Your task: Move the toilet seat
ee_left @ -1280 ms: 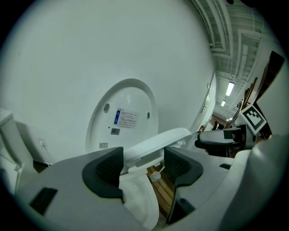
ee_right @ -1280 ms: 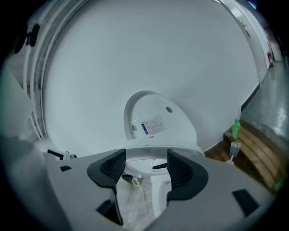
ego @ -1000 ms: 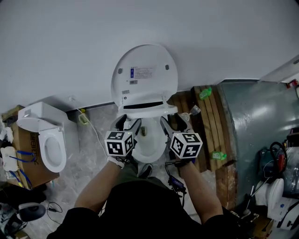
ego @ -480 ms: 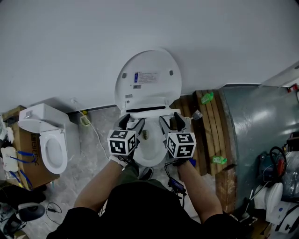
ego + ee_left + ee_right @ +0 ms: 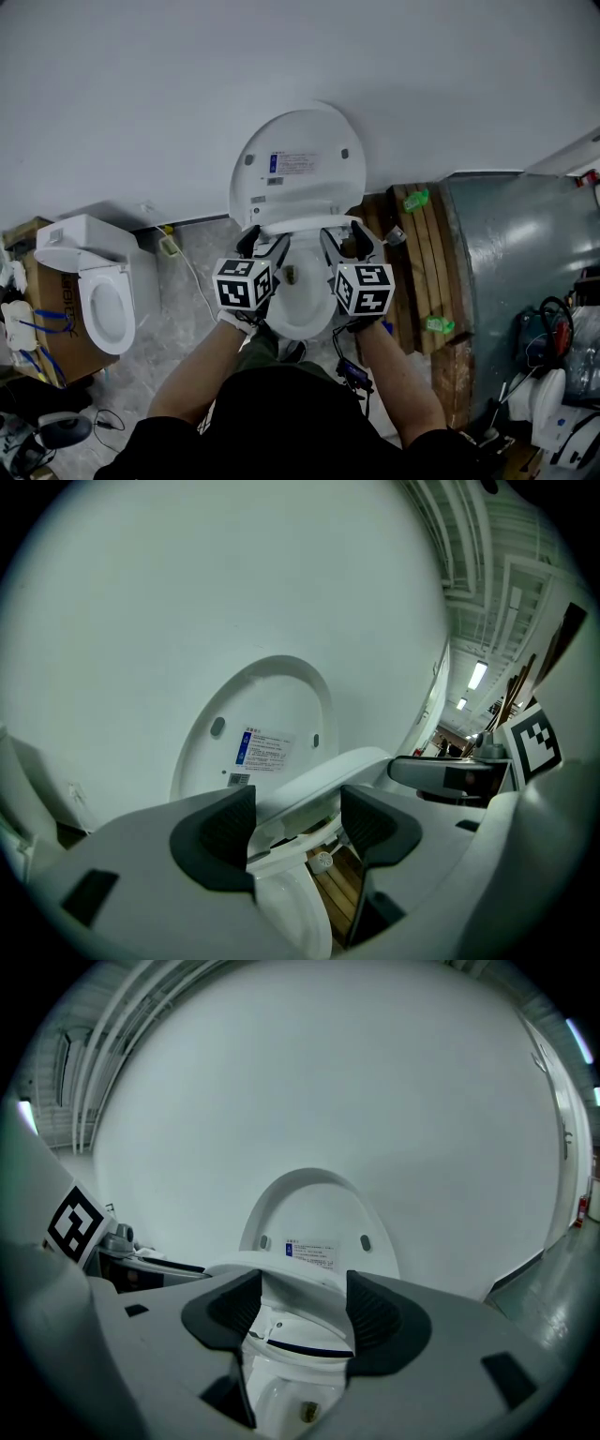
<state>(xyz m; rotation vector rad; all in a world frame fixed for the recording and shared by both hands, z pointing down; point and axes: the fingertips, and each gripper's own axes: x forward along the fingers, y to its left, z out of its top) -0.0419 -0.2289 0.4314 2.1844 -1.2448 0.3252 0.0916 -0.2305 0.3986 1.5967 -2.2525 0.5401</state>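
Against the white wall (image 5: 281,56), a toilet (image 5: 305,328) is shown from above. A second toilet (image 5: 98,281) at the left and a wooden pallet (image 5: 412,262) at the right are taken to be no part of the task.

The lid (image 5: 298,164) is stood upright and leant on the wall. The seat (image 5: 307,227) is found just in front of the lid's foot. It is hinged at the back and tilted partway up, so that a gap to the bowl is seen beneath it.

The left gripper (image 5: 261,246) is set on the seat's left side and the right gripper (image 5: 345,242) on its right. In each gripper view the rim is seen lying across between the pads, and the jaws are clenched wide on it.

The seat is judged to be stiff moulded plastic, fairly light, and glossy enough to slip between pads. Its path is fixed by the hinge, so it is best swung in an arc rather than pulled. A lopsided lift is likely to twist the ring and strain the hinge pins. Hold is best taken on the ring's two sides, matched left and right and well forward of the hinge, where leverage is greatest. Whether the hinge is damped cannot be told.
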